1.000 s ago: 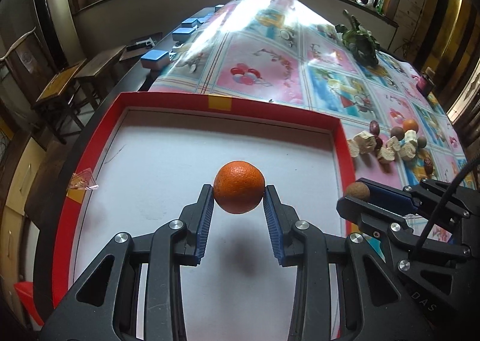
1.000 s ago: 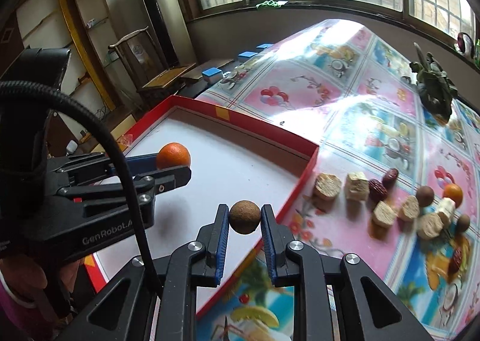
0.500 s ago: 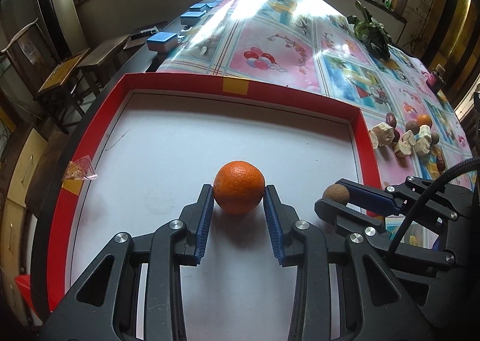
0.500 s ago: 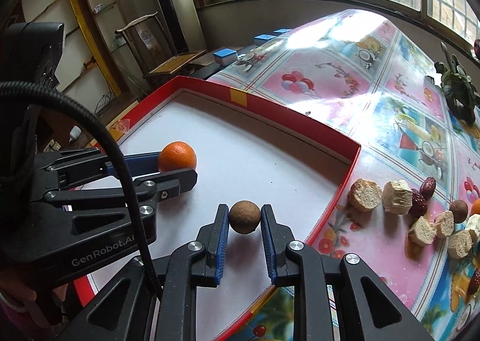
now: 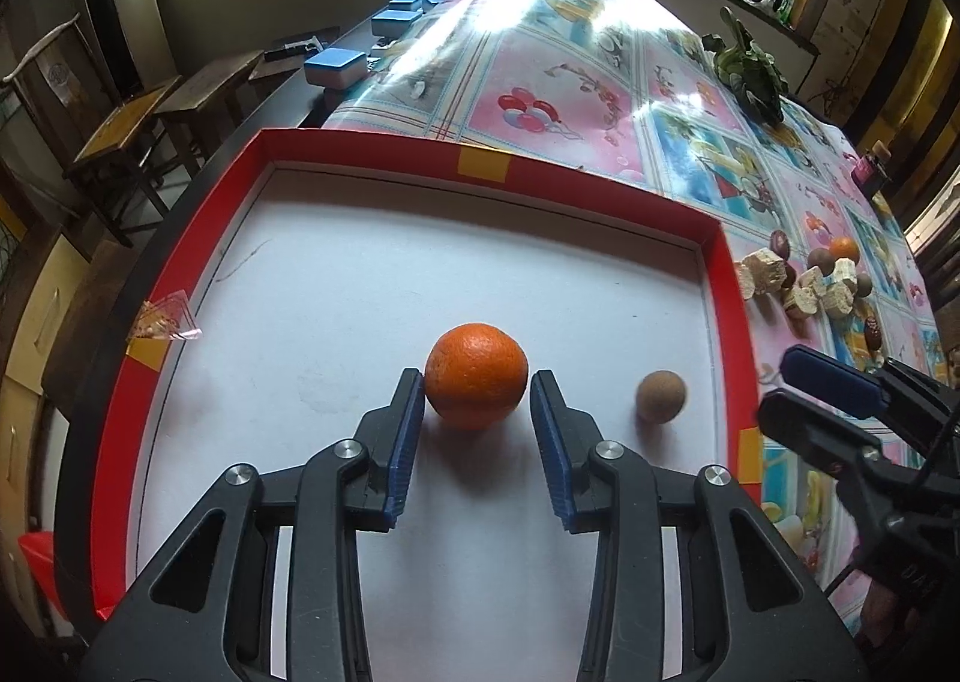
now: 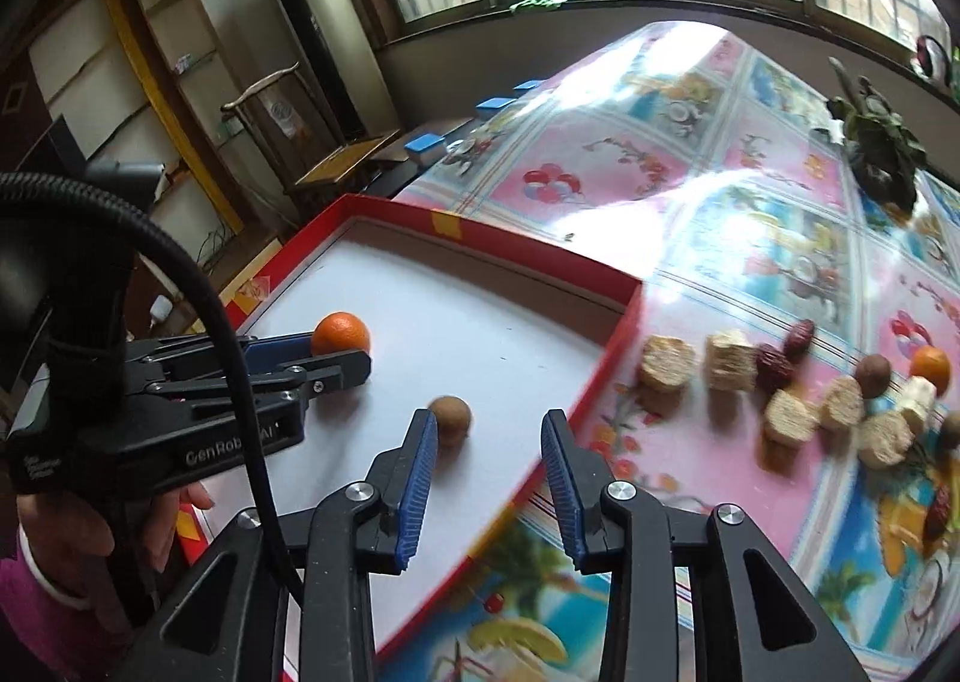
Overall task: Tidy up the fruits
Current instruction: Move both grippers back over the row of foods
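orange (image 5: pixel 476 376) on red tray (image 5: pixel 733 316) floor, between left gripper (image 5: pixel 477 391) jaws just parted; right gripper (image 6: pixel 487 430) apart, nearer the scattered fruit pile (image 6: pixel 786 388).

Left wrist view: camera sits behind and above the left gripper (image 5: pixel 474 400), looking steeply down along its fingers onto the white floor of the red-rimmed tray (image 5: pixel 576 184), at close range, with the patterned tablecloth (image 5: pixel 576 100) and windows beyond. Right wrist view: camera sits behind the right gripper (image 6: pixel 489 442), angled down less steeply, over the tray's right rim (image 6: pixel 624 322), also close. Shared ground: both views take in the tray, the orange (image 5: pixel 476 376) (image 6: pixel 340 333), the small brown fruit (image 5: pixel 660 395) (image 6: pixel 450 418), the scattered pieces on the cloth, and each other's gripper at the frame edge.
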{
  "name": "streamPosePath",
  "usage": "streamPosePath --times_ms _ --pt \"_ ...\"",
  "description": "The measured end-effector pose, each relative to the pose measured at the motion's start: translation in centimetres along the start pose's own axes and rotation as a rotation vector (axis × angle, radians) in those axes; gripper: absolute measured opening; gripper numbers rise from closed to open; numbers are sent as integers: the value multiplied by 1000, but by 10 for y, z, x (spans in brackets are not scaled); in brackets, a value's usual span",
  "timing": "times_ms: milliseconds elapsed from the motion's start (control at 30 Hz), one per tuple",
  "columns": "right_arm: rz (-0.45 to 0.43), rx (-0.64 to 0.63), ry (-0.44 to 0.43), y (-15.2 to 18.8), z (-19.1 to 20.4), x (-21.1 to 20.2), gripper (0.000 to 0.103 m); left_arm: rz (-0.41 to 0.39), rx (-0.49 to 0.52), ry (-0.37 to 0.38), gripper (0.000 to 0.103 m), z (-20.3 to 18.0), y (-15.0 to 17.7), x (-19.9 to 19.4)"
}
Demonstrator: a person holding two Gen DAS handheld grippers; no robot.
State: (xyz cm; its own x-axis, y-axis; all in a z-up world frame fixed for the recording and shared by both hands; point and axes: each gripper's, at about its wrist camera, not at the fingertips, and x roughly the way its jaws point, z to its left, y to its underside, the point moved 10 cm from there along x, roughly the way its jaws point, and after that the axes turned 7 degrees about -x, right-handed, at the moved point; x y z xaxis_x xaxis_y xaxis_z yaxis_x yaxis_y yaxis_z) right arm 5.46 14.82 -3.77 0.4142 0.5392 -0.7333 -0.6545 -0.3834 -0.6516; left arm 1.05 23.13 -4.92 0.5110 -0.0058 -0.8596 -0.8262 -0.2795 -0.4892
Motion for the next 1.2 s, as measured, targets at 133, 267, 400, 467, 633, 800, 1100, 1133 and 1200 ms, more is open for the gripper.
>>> streamPosePath --times_ms 133,267,400,467,633,800,1100,1133,1200 --pt "-17 29 37 12 -23 -28 44 -48 16 29 58 -15 -5 -17" --pt "-26 52 123 26 -51 -49 51 -77 46 91 65 -46 -10 -33" --pt "-17 90 167 43 -75 -60 51 -69 91 147 65 -81 -8 -39" --pt "-17 115 168 48 -82 -64 51 -52 117 186 65 -102 -3 -39" --pt "-30 146 185 61 -97 -81 51 10 156 287 65 -156 16 -29" --pt "-50 179 204 68 -115 -95 51 27 190 249 65 -180 25 -7" --pt "-59 190 178 64 -121 -91 51 55 178 195 65 -150 20 9" --pt "-60 189 173 62 -121 -90 51 48 183 175 65 -146 19 9" --pt "-62 189 165 59 -119 -87 51 45 178 157 65 -136 16 11"
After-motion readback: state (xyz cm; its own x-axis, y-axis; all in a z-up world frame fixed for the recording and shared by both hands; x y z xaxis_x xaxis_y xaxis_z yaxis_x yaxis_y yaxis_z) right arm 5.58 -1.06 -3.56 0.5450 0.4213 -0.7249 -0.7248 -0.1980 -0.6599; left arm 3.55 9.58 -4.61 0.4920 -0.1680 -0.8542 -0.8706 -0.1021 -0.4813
